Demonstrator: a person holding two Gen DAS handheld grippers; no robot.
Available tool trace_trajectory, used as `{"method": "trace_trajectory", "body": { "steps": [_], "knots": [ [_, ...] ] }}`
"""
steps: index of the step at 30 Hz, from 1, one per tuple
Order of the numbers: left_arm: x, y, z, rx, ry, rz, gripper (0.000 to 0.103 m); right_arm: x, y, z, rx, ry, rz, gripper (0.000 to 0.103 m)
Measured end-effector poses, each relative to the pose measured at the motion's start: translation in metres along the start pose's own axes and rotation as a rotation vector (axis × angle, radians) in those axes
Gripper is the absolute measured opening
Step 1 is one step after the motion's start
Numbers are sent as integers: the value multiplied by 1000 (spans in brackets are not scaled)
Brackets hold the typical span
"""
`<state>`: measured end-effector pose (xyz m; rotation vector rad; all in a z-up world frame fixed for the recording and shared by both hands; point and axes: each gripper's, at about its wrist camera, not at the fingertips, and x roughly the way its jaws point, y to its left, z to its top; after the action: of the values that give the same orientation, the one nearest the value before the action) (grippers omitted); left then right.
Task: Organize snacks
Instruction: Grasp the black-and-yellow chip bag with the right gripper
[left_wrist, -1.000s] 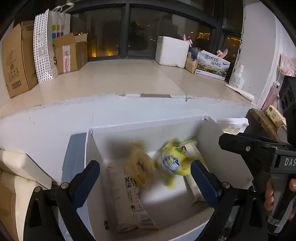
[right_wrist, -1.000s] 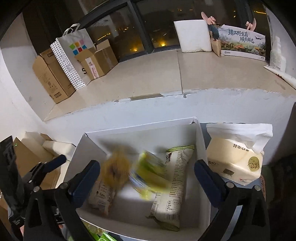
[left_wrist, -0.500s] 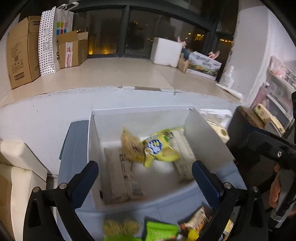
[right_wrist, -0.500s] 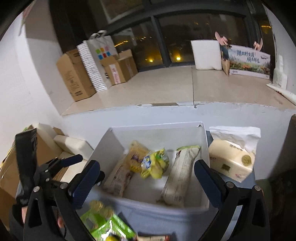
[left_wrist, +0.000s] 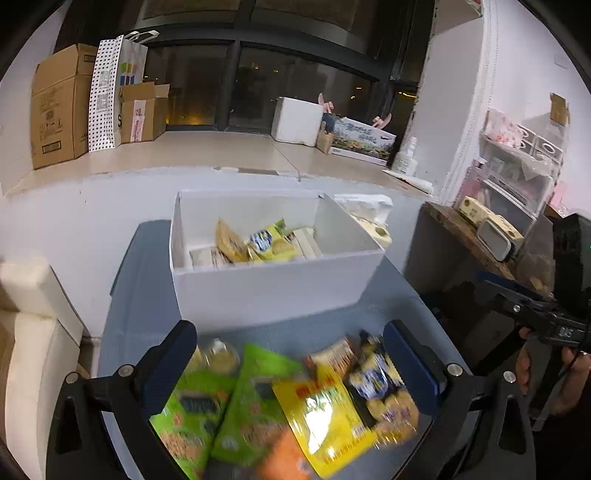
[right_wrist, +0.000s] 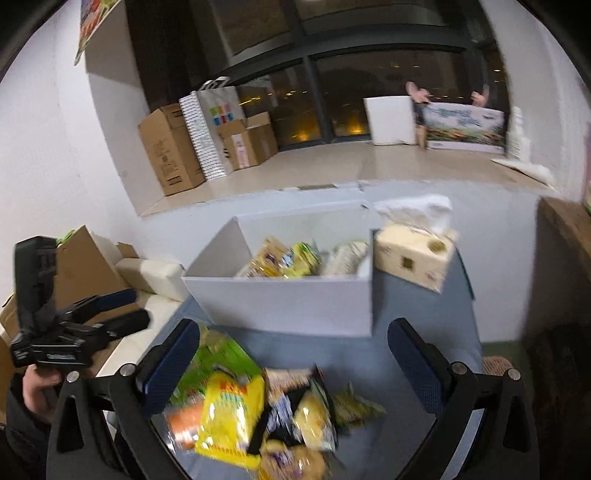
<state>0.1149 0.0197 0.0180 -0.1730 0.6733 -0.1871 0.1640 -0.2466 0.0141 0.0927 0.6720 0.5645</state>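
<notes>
A white box (left_wrist: 273, 288) stands on a blue-grey table (left_wrist: 140, 295) and holds several snack packets (left_wrist: 258, 245). It also shows in the right wrist view (right_wrist: 280, 299). A pile of loose snacks lies on the table in front of it: green bags (left_wrist: 236, 402), a yellow bag (left_wrist: 321, 410) and darker packets (right_wrist: 295, 410). My left gripper (left_wrist: 290, 363) is open and empty above this pile. My right gripper (right_wrist: 293, 363) is open and empty above the same pile.
A tissue pack (right_wrist: 413, 254) sits beside the box on the right. A wooden shelf with small items (left_wrist: 484, 232) stands to the right. White cushions (left_wrist: 33, 325) lie left of the table. Cardboard boxes (left_wrist: 59, 107) stand on the window ledge.
Both grippers have pulled back from over the box, toward me, so the loose snack pile now lies under them. The two packets that were falling now rest in the box.
</notes>
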Motion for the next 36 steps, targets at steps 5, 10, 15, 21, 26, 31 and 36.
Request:
{"method": "trace_trajectory", "body": {
  "steps": [5, 10, 15, 21, 26, 31, 36],
  "knots": [
    [-17, -12, -38, 44, 28, -12, 103, -17, -11, -41, 40, 7, -13, 103],
    [-24, -13, -68, 45, 57, -14, 103, -15, -18, -82, 60, 70, -29, 103],
    [-25, -8, -82, 32, 66, -12, 103, 8, -18, -92, 73, 150, -29, 103],
    [-26, -3, -92, 28, 69, -9, 103, 62, -8, -90, 54, 254, -2, 103],
    [-25, 4, -97, 15, 77, 7, 103, 101, -4, -84, 19, 285, -38, 103],
    [-23, 11, -101, -3, 88, 19, 103, 123, 7, -82, -82, 298, -136, 103],
    [-20, 14, -102, -13, 94, 18, 103, 114, 15, -89, -158, 288, -198, 70]
  ]
}}
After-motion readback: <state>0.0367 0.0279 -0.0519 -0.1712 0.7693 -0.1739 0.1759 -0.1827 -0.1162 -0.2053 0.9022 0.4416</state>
